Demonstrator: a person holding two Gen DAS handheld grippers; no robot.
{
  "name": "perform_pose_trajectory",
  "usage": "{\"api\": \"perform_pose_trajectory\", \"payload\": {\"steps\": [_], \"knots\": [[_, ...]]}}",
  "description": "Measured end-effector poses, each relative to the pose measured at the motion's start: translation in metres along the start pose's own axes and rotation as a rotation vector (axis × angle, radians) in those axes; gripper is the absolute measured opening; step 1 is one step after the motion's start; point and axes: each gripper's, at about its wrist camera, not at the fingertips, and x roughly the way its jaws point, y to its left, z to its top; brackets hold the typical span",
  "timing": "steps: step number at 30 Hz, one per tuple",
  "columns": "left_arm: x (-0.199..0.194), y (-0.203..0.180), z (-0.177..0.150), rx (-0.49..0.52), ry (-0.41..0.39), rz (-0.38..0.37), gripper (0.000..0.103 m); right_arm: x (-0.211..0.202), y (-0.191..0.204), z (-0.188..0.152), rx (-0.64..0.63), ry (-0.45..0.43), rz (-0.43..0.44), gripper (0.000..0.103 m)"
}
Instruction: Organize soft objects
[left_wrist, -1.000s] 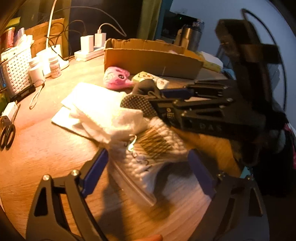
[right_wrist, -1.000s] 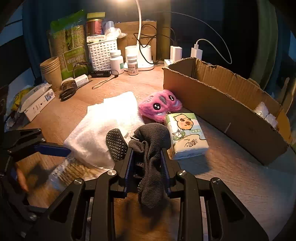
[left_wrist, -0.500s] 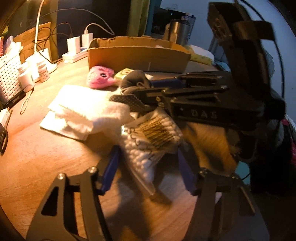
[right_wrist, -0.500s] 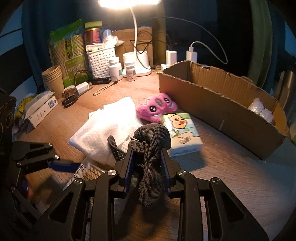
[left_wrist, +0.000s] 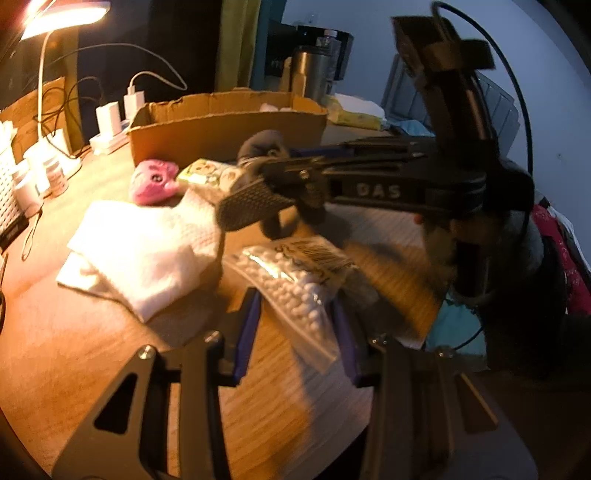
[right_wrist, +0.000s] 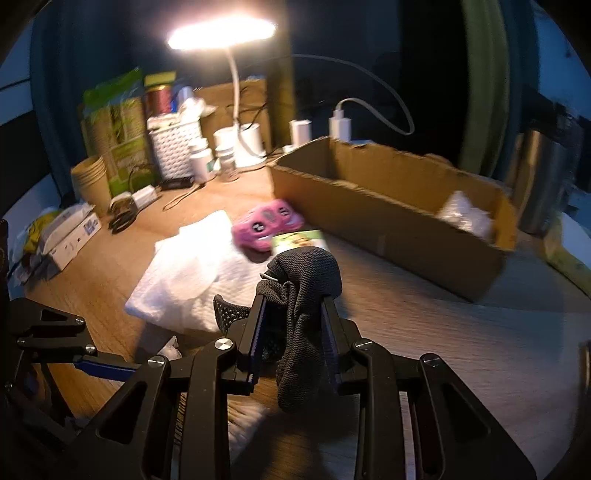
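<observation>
Mostly soft: knitted grey sock (right_wrist: 306, 295), fluffy white towel (left_wrist: 147, 251)

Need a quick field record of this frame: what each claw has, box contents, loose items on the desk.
left claw: jaws have just been closing around a clear bag of cotton swabs; pads at its sides
right claw: shut on a dark knit sock, which dangles below the pads
cardboard box: open top, white bagged item at its far end
white towel: folded on the desk, left of the sock
pink plush toy: in front of the box
tissue pack: beside the plush
</observation>
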Motion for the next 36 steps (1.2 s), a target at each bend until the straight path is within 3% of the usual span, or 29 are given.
{"api": "perform_pose_trajectory", "payload": {"steps": [8,15,26,36], "knots": [[0.011,-0.019,0.014,0.087,-0.001,-0.018,0.036,-0.024,-0.032,-0.007,0.07,-0.051,-0.047,0.03],[0.003,-0.02,0.03,0.089,-0.057,-0.006,0.036,-0.04,-0.048,-0.008,0.094,-0.086,-0.078,0.03],[-0.01,-0.007,0.068,0.085,-0.173,0.036,0.036,-0.059,-0.058,0.004,0.091,-0.141,-0.113,0.03],[-0.002,0.013,0.1,0.092,-0.21,0.07,0.024,-0.063,-0.066,0.019,0.083,-0.178,-0.131,0.03]]}}
